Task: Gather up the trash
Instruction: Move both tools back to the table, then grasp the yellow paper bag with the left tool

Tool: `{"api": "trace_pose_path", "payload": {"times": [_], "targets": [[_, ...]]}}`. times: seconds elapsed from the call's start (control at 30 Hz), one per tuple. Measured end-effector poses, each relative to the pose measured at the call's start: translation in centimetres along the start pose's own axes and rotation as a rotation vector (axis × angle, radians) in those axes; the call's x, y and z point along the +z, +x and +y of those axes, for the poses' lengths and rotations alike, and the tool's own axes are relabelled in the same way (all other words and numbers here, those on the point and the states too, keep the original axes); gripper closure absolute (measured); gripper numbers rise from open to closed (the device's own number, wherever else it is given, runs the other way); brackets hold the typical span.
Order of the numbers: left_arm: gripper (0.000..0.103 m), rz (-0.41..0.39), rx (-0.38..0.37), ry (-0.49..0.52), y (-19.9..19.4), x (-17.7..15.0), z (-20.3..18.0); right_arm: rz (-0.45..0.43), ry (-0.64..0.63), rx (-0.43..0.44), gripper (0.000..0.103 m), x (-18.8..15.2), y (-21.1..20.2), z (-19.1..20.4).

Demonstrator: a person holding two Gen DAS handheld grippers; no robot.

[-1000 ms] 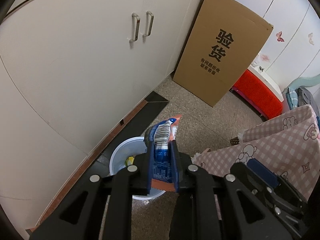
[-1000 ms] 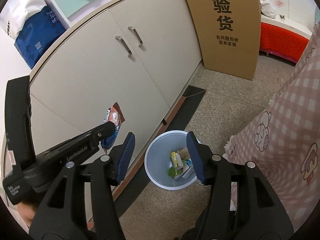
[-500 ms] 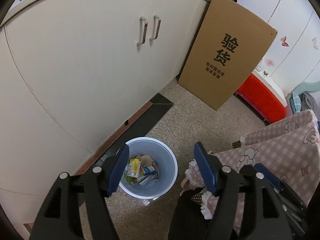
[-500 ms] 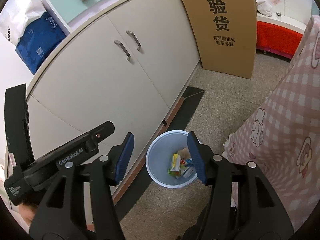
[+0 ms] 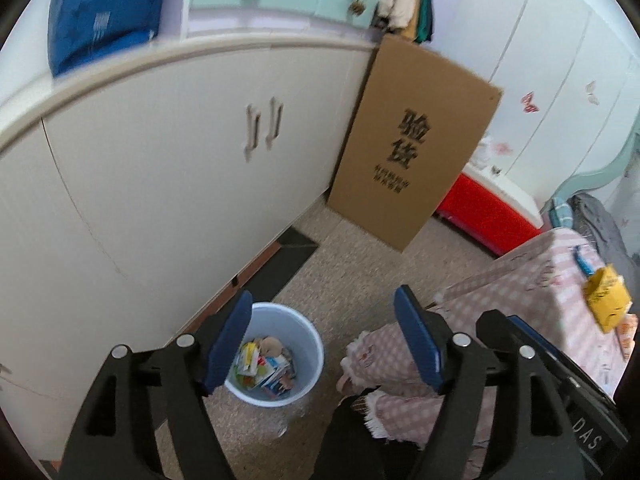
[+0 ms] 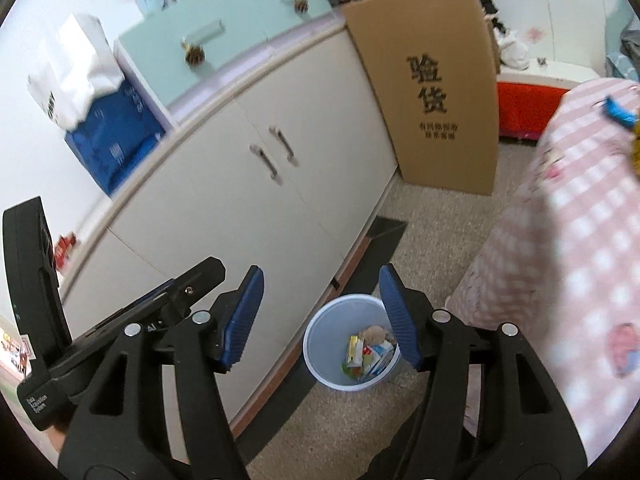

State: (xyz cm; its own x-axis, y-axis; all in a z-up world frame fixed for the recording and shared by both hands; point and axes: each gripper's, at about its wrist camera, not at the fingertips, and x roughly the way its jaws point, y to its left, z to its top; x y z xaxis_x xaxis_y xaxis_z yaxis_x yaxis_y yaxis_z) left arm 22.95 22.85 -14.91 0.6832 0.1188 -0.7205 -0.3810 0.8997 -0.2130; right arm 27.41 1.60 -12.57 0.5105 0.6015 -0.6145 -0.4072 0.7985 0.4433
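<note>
Hovering above the bin (image 5: 276,360), the left claw (image 5: 324,338) gapes wide and empty; the right claw (image 6: 320,314) is likewise wide with nothing in it. The bin stands on the floor beside the cabinet (image 5: 160,184), already holding wrappers (image 5: 262,366). More trash remains on the pink checked worktop (image 5: 532,300): a crumpled yellow packet (image 5: 606,298) and, just beyond it, a small blue scrap (image 5: 583,263). The packet looks light, thin and crushable, likely slick, so pinching a raised fold or edge should hold better than squeezing its flat face.
</note>
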Motion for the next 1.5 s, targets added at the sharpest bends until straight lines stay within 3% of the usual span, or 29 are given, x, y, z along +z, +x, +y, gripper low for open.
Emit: {"api": "trace_pose_path", "payload": {"times": [0.2, 0.4, 0.6, 0.8, 1.07, 1.43, 1.5], "targets": [[0.023, -0.053, -0.054, 0.07, -3.4, -0.2, -5.4, -0.092, 0.033, -0.037, 0.038, 1.0, -6.2, -2.6], [0.018, -0.076, -0.112, 0.168, -5.2, -1.5, -13.0, -0.193, 0.062, -0.133, 0.033, 1.6, -13.0, -7.3], [0.017, -0.067, -0.179, 0.31, -5.6, -3.8, -22.3, -0.284, 0.142, -0.258, 0.032, 1.1, -19.7, -14.7], [0.017, -0.045, -0.205, 0.449, -5.1, -7.0, -30.2, -0.321, 0.221, -0.389, 0.03, 0.3, -24.1, -21.8], [0.017, -0.027, -0.18, 0.54, -3.0, -9.8, -36.1, -0.334, 0.293, -0.428, 0.028, -0.8, -26.2, -27.5], [0.017, -0.062, -0.078, 0.559, 0.0, -9.2, -40.4, -0.302, 0.299, -0.403, 0.028, -0.7, -24.8, -29.1], [0.028, -0.07, -0.057, 0.571, 0.3, -9.1, -40.7, -0.295, 0.296, -0.392, 0.028, -0.6, -24.5, -29.0]]}}
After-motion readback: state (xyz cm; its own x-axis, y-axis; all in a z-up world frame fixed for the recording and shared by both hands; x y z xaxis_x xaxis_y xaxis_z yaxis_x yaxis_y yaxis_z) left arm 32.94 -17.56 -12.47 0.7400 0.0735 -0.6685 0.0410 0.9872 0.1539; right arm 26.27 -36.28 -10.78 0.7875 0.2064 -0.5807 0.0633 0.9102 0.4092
